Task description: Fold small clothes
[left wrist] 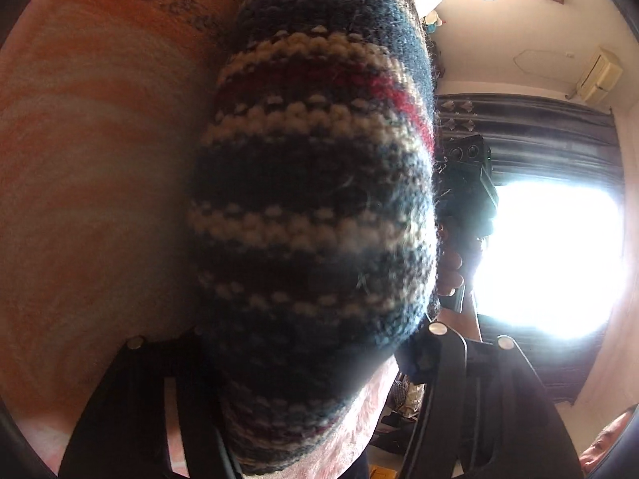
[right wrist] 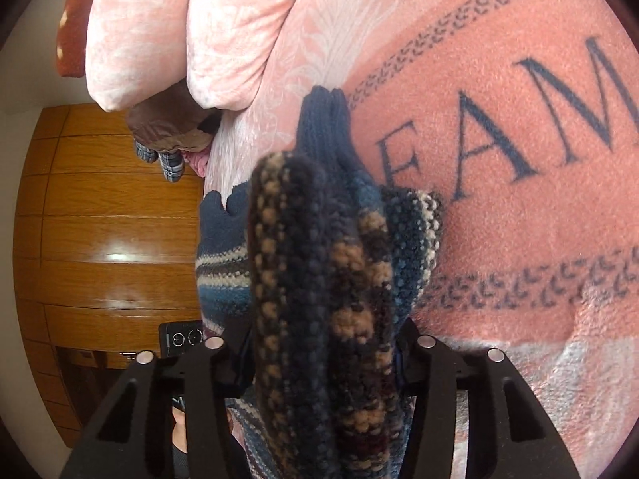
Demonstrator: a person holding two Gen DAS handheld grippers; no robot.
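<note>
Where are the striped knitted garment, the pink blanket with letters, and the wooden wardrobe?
striped knitted garment (right wrist: 319,319): right wrist view, bunched middle fold.
pink blanket (right wrist: 519,219): right wrist view, plain patch below the letters.
wooden wardrobe (right wrist: 112,207): right wrist view, glossy door panel.

- The left wrist view looks forward along the left gripper (left wrist: 303,359), whose black fingers rise from the bottom edge of the frame.
- It sits very near a striped knit garment (left wrist: 315,199), which fills the centre and blurs at the lower part.
- It faces partly toward the room: a bright window (left wrist: 551,263) at right, ceiling at upper right, the pink-orange blanket (left wrist: 88,179) at left.
- The right wrist view looks along the right gripper (right wrist: 319,359), equally close to the knit.
- It appears rolled sideways: blanket lettering at right, wooden panelling (right wrist: 108,239) at left.
- Both views share the garment and blanket; each glimpses the other handheld device.
</note>
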